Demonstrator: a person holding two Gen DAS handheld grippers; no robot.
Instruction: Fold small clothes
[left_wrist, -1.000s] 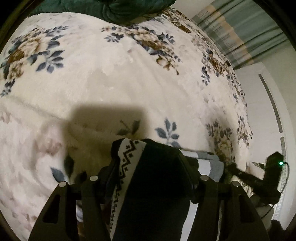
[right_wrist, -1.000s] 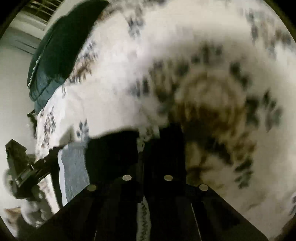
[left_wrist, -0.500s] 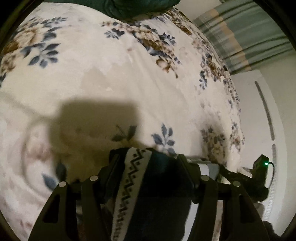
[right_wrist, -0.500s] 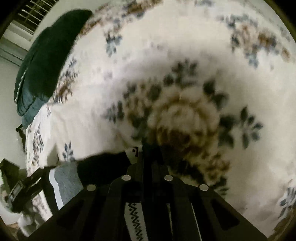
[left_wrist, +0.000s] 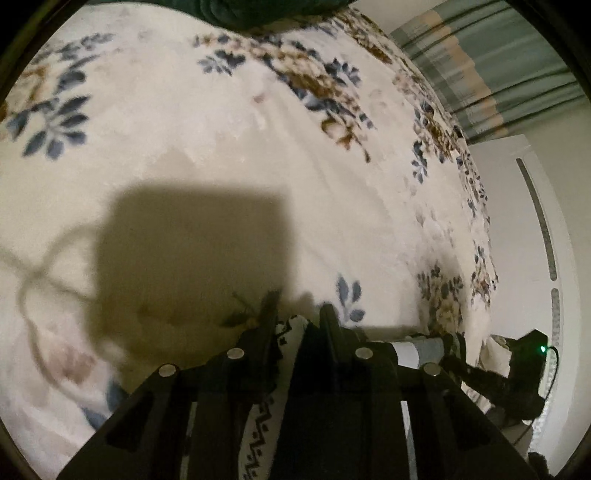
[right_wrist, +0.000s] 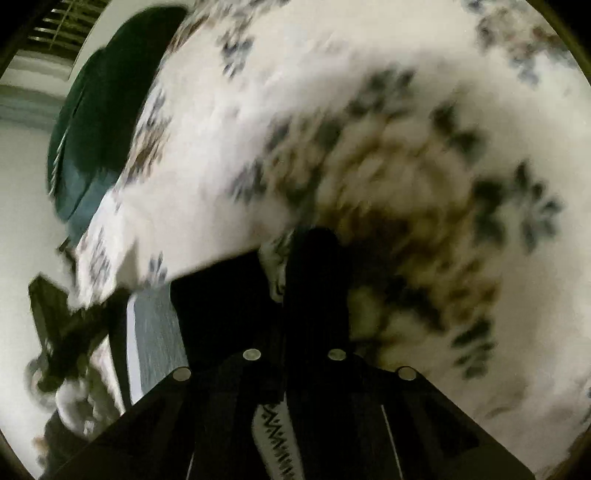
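Observation:
A small dark garment with a white zigzag-patterned band (left_wrist: 288, 336) and a grey-and-white striped part (left_wrist: 417, 350) hangs between both grippers above the floral bed. My left gripper (left_wrist: 295, 314) is shut on its patterned edge. My right gripper (right_wrist: 295, 258) is shut on the same garment (right_wrist: 218, 306), whose patterned band (right_wrist: 275, 435) runs between the fingers. The right gripper shows at the right of the left wrist view (left_wrist: 517, 373); the left gripper shows at the left of the right wrist view (right_wrist: 55, 317). The right wrist view is blurred.
The cream floral blanket (left_wrist: 221, 147) covers the bed below, with the garment's square shadow (left_wrist: 192, 251) on it. A dark green pillow or quilt (right_wrist: 107, 107) lies at the bed's far end. A striped curtain (left_wrist: 480, 74) and a white wall unit (left_wrist: 524, 240) stand beyond the bed's edge.
My left gripper's jaws have closed in from wide apart onto the garment's patterned edge. The garment has been lifted, its shadow larger and farther out on the blanket. The right gripper stays shut and is moving.

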